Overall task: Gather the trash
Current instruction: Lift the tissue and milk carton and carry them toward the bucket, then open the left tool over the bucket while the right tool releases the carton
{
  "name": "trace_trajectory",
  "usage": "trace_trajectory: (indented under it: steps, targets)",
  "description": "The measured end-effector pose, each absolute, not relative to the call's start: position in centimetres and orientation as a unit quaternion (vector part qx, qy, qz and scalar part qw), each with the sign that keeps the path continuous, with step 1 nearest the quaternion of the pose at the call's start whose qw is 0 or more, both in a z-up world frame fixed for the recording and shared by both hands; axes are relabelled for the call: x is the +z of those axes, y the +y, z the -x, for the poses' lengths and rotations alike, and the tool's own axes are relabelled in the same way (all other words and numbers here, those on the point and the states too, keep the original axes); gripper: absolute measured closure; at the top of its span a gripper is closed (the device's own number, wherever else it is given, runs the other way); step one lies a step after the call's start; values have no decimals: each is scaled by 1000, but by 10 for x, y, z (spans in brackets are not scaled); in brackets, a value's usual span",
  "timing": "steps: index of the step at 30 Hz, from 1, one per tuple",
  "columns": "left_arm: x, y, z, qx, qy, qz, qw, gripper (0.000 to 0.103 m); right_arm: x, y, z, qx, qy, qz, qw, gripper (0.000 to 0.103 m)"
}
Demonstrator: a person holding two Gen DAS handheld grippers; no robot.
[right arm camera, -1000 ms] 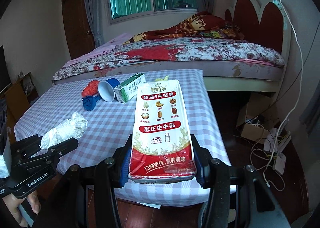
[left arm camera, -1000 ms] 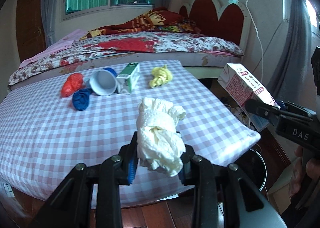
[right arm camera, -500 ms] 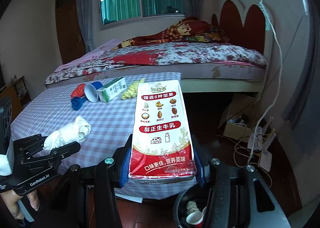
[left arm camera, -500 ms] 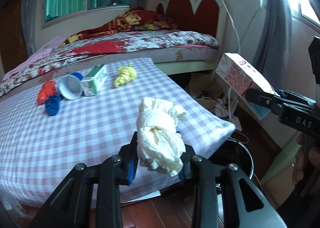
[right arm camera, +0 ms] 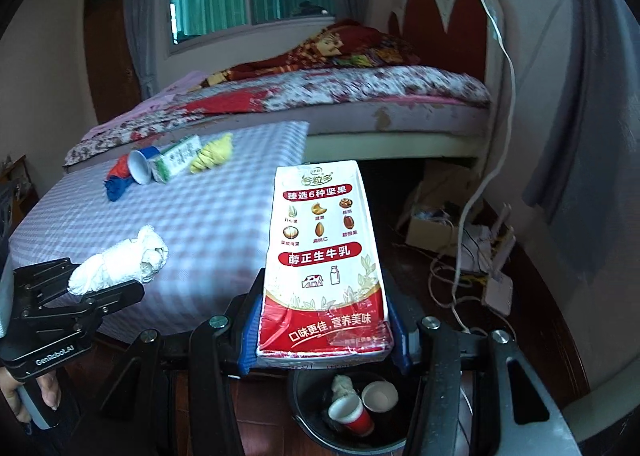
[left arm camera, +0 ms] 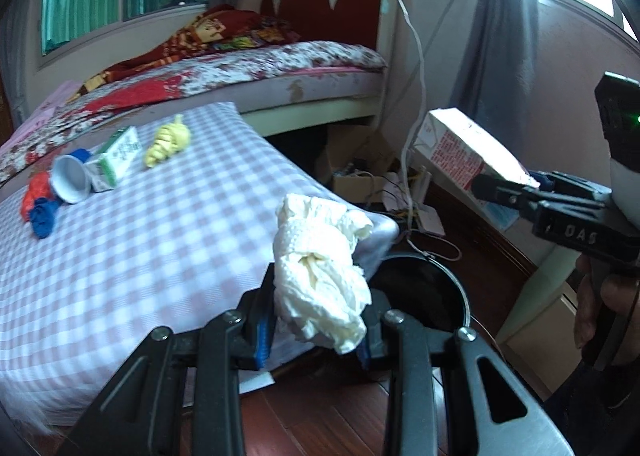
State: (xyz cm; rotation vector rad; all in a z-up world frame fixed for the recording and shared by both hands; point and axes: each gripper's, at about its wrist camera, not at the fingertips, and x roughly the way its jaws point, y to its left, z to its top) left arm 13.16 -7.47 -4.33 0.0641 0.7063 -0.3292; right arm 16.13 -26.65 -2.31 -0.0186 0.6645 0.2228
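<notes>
My left gripper (left arm camera: 316,330) is shut on a crumpled white paper wad (left arm camera: 320,268), held over the corner of the checked table (left arm camera: 132,264) beside the black trash bin (left arm camera: 424,296). A red-and-white milk carton (right arm camera: 324,264) stands upright in my right gripper (right arm camera: 324,340), which is shut on its base just above the bin (right arm camera: 348,412). The bin holds paper cups (right arm camera: 352,414). From the left wrist the carton (left arm camera: 464,151) shows at the right; from the right wrist the wad (right arm camera: 120,260) shows at the left.
Far back on the table lie a yellow wad (left arm camera: 168,139), a green-and-white carton (left arm camera: 116,157), a white cup (left arm camera: 70,183), a red wad (left arm camera: 36,187) and a blue wad (left arm camera: 42,215). A bed (left arm camera: 240,67) stands behind. Cables and a box (right arm camera: 452,240) litter the wooden floor.
Both grippers have swung right, off the table's middle toward its right corner. The trash bin has come into view under them. Both grips are unchanged.
</notes>
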Motion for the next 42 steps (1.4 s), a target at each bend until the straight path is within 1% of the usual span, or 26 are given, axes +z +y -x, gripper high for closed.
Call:
trace_trajectory:
  steps: [8,17,25,35,42]
  targets:
    - [-60,-124,-120,-213,359,-49,908,70,-56,-317,-144,73,359,-11,930,50]
    - [-89,-164,-123,-253,397,-55,881,70,-75,-351,-124,60,387,-10,920,50]
    - [-118,-175,-141,-257,429,-49,865,70,-99,-358,-129,59,417,5,907,50]
    - [-144,-193,-160,-260,459,-43,848,70,-147,-349,-154,80,460,36,883,50]
    - [-163,-199,-175,-262,482,-42,835,70,-167,-348,-172,89,482,42,871,50]
